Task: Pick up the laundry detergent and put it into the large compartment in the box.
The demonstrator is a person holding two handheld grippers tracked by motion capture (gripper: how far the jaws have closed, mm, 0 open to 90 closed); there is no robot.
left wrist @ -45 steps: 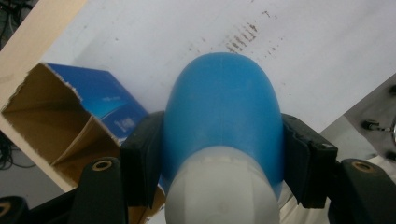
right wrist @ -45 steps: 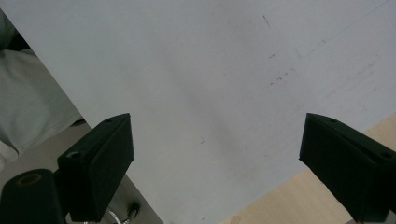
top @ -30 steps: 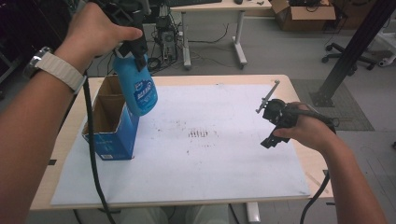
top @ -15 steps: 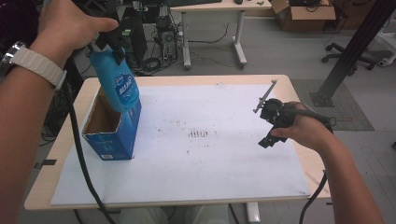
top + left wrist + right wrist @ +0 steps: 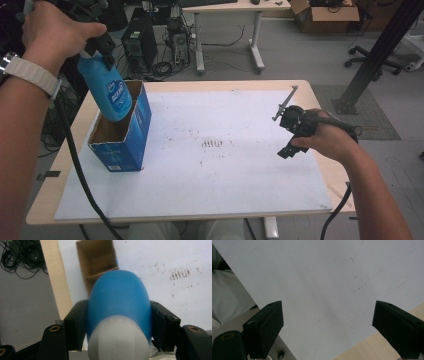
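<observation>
Since a second ago, our left tongs have carried the blue bottle sideways, from above the box's far end toward its outer side, and the bottle's base now dips into the open top of the blue cardboard box. We keep those tongs clamped on the bottle's shoulder, just below its pale cap; in the left gripper view the black pads press on both flanks of the bottle, with the box's brown inside straight ahead beyond its rounded body. The bottle hangs tilted, cap uppermost, its lower end inside the box's mouth; we cannot tell whether it touches the cardboard. The box stands upright on the white sheet that covers the counter, directly under the left tongs.

Our right tongs have not shifted: they rest well apart from the box, over the sheet's far side. In the right gripper view they stand wide apart with nothing between them, only the white sheet beneath and a strip of the counter's wooden edge beside the nearer jaw.
</observation>
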